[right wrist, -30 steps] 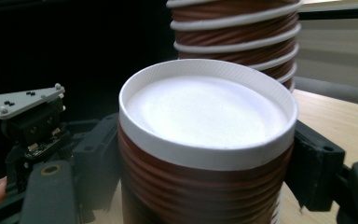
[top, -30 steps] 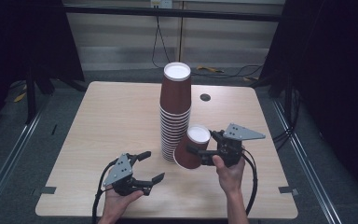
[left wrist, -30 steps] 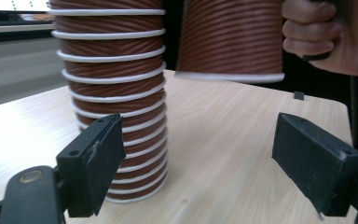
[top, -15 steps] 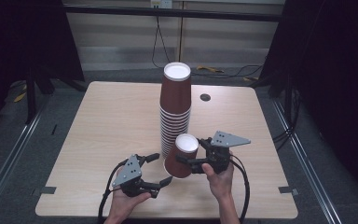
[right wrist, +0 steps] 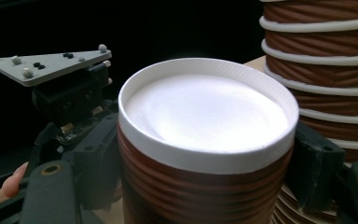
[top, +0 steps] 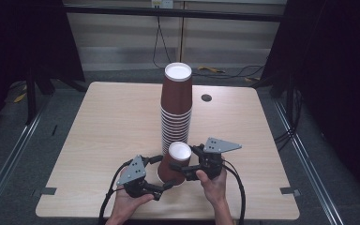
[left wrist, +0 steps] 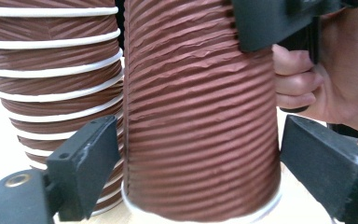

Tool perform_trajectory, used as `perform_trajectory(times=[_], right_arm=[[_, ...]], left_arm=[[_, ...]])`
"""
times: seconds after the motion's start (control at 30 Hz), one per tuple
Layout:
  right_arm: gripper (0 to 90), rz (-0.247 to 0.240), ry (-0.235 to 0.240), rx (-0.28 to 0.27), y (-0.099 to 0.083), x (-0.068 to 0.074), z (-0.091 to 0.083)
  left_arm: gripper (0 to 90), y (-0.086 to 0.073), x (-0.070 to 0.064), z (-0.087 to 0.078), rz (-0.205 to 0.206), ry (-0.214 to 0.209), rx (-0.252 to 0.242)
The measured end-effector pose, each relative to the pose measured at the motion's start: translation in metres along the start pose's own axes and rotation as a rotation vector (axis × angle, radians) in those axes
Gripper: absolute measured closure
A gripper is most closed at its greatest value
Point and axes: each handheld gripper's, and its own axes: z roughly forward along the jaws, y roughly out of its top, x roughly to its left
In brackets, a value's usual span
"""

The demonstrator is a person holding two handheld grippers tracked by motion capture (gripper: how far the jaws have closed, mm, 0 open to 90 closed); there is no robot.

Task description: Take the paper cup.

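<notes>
The left gripper [top: 161,174] hovers near the front edge of the surface [top: 98,126], jaws spread wide either side of a single brown cup [top: 173,162] without touching it. The right gripper [top: 183,164] clamps that upside-down cup, just before the tall cup stack [top: 176,105].

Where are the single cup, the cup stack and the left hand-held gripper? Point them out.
single cup [top: 172,164], high view, on its brown side wall.
cup stack [top: 177,93], high view, on the top cup's wall.
left hand-held gripper [top: 166,172], high view, between its fingertips.
</notes>
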Motion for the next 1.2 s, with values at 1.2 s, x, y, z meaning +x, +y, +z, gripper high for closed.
perform_trajectory(times=[1.2], right_arm=[[16.7, -0.017, 0.05, 0.016, -0.002, 0.009, 0.02]], left_arm=[[13.0, -0.011, 0.004, 0.007, 0.002, -0.025, 0.021]])
